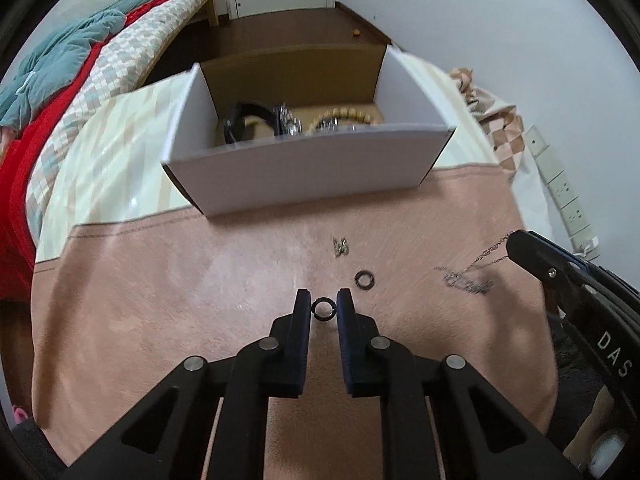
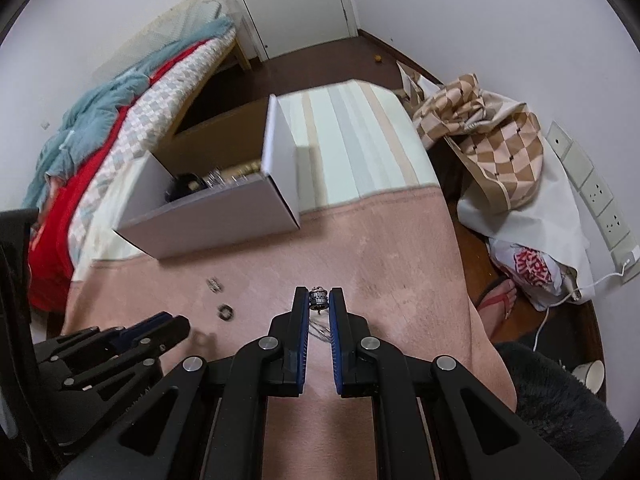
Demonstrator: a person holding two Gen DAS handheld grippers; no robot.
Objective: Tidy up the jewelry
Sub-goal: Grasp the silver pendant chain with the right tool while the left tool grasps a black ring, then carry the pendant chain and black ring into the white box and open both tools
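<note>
The right gripper (image 1: 516, 246) had the white letters "DAS" on its black side; red letters on a plastic bag (image 2: 532, 270) were too crumpled to read.

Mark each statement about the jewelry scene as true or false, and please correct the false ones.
1. The left gripper has a small dark ring between its fingers. True.
2. The white box holds no jewelry. False: a beaded bracelet and other pieces lie inside.
3. The right gripper holds a thin chain necklace. True.
4. A second dark ring lies loose on the pink cloth. True.
5. The box lies on its side. False: it stands upright, open on top.
</note>
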